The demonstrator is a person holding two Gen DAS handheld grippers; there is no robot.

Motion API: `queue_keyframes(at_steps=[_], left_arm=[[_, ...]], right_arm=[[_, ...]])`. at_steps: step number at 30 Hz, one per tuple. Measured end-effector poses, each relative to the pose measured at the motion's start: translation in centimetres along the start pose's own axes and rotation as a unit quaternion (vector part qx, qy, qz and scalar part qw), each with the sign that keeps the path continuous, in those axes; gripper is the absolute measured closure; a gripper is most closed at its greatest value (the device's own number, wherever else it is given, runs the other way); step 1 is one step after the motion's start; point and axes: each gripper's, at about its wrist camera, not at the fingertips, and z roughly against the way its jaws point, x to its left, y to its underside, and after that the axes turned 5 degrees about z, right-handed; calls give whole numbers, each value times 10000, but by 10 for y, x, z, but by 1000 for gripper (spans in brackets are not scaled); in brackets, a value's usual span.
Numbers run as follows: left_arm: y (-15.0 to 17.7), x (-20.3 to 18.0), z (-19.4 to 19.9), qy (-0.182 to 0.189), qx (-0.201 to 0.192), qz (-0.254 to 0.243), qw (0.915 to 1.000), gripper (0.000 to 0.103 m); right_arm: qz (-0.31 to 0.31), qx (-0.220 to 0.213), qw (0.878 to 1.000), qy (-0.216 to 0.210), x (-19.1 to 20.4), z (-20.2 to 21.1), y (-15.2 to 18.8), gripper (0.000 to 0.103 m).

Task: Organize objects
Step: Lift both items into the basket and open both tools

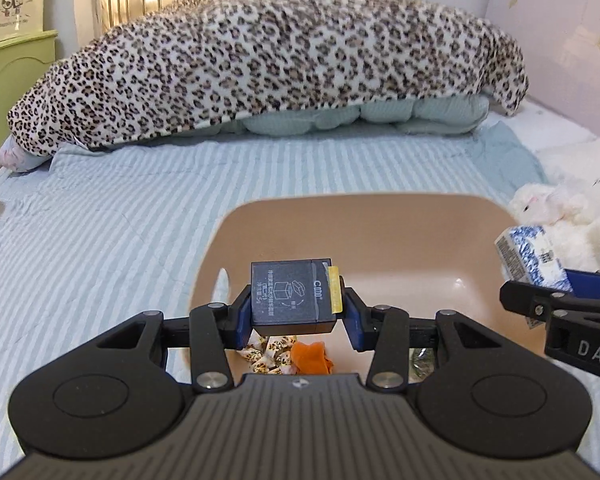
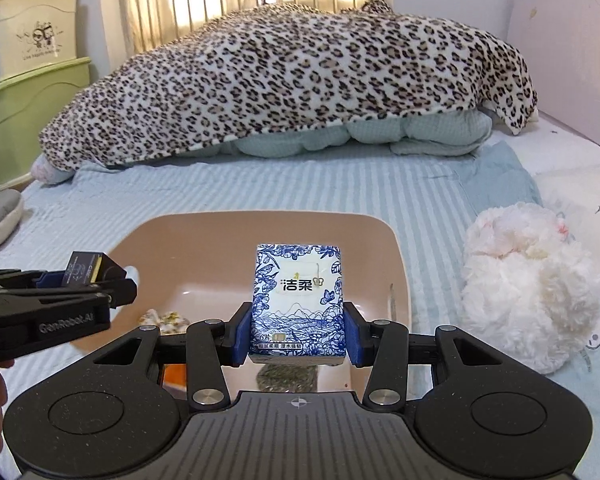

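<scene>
Grippers both loaded over beige basin (image 1: 380, 220). Left gripper (image 1: 294, 312) clamps dark small box (image 1: 290, 296) btwn its blue pads, w/ floral cloth (image 1: 268, 354) and orange scrap (image 1: 312, 358) below it in basin. Right gripper (image 2: 296, 336) grips blue-white tissue pack (image 2: 298, 300) upright btwn fingers; white plush toy (image 2: 528, 284) on bed to its right.

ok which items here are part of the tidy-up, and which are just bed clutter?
In the job:
- black box, held in left tool
- tissue pack, held in right tool
- beige basin
- small wrapped items in the basin

Lying about:
- leopard blanket
- white plush toy
- green storage box
</scene>
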Motion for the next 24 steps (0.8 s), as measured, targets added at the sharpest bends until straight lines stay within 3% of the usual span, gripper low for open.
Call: queue_keyframes(at_steps=[10, 17, 20, 24], left_arm=[[25, -5, -59, -320, 635, -257, 9971, 56], [25, -5, -57, -295, 625, -389, 9969, 56], [22, -2, -47, -190, 535, -338, 9978, 56], [16, -1, -31, -285, 378, -297, 9984, 34]], right_arm=[[-46, 411, 9991, 57, -1, -40, 14, 60], [346, 458, 9980, 251, 10, -46, 20, 61], [342, 451, 9982, 210, 10, -43, 21, 50], [253, 419, 9987, 147, 9, -34, 20, 41]])
